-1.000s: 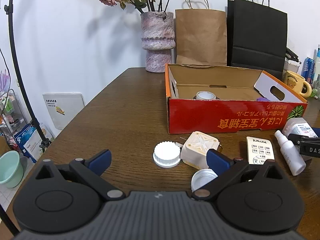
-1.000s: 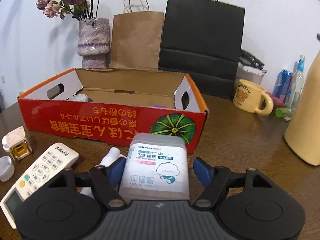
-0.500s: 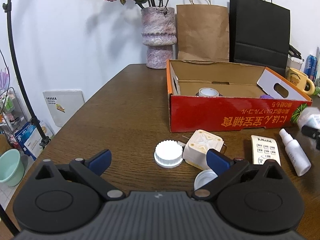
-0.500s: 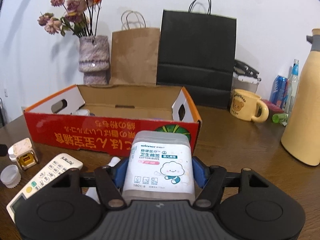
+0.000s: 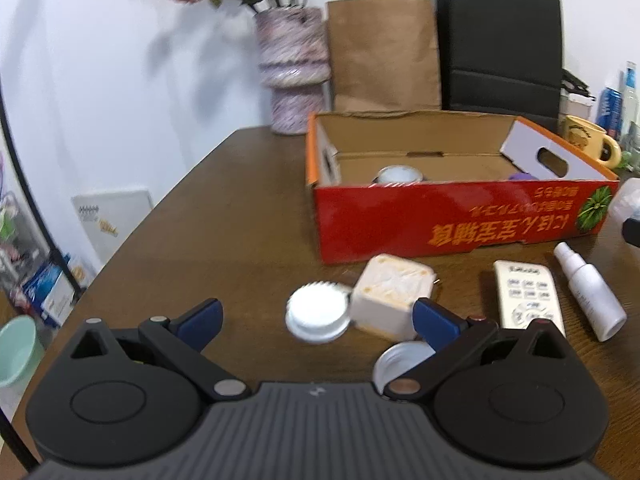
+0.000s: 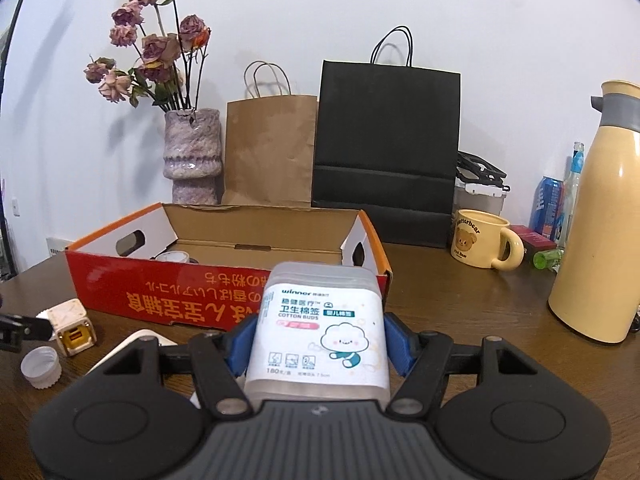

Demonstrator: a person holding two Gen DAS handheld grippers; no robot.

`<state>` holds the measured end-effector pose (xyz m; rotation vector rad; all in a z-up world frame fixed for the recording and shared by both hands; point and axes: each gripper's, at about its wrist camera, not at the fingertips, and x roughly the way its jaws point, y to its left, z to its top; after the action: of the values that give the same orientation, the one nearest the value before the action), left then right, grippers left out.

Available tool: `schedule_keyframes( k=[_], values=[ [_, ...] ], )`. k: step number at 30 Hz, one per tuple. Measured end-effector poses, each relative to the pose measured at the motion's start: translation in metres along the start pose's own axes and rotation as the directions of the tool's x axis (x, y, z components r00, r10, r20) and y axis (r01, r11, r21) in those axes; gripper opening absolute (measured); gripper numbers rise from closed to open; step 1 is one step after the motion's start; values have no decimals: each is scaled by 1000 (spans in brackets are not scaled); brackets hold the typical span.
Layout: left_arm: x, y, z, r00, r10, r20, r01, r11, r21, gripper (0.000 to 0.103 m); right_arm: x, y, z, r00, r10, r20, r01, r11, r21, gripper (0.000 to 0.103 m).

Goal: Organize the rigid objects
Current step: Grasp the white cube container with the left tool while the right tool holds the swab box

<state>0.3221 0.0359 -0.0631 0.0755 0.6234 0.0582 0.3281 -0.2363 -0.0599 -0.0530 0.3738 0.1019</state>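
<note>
My right gripper [image 6: 318, 342] is shut on a clear cotton-bud box [image 6: 320, 330] with a white label, held off the table in front of the red cardboard box [image 6: 168, 300]. In the left wrist view the red cardboard box [image 5: 460, 224] stands open at mid table with a tape roll [image 5: 398, 174] inside. My left gripper [image 5: 316, 320] is open low over the table, with a white jar lid [image 5: 318, 314] and a cream cube [image 5: 390, 296] lying between and just beyond its blue fingertips. A second white cap [image 5: 400, 364], a remote [image 5: 526, 298] and a white spray bottle [image 5: 590, 296] lie to the right.
A vase of dried flowers [image 6: 192, 156], a brown paper bag [image 6: 270, 150] and a black paper bag [image 6: 386, 140] stand behind the box. A yellow bear mug [image 6: 482, 244], cans and a tall cream thermos [image 6: 600, 252] stand on the right. The table's left edge [image 5: 160, 208] drops to the floor.
The right gripper's jaws closed onto the cotton-bud box and lifted it, tilting the view upward. The left gripper barely moved.
</note>
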Motion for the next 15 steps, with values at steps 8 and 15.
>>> schedule_keyframes(
  k=[8,15],
  values=[
    [15,-22,9,999,-34,12,34,998,59,103,-1,0,-1,1000,10,3,-10,1000,4,65],
    [30,-31,10,997,-82,-5,83,991,103,74,-1,-1,-1,1000,16,0,-16,1000,7,65]
  ],
)
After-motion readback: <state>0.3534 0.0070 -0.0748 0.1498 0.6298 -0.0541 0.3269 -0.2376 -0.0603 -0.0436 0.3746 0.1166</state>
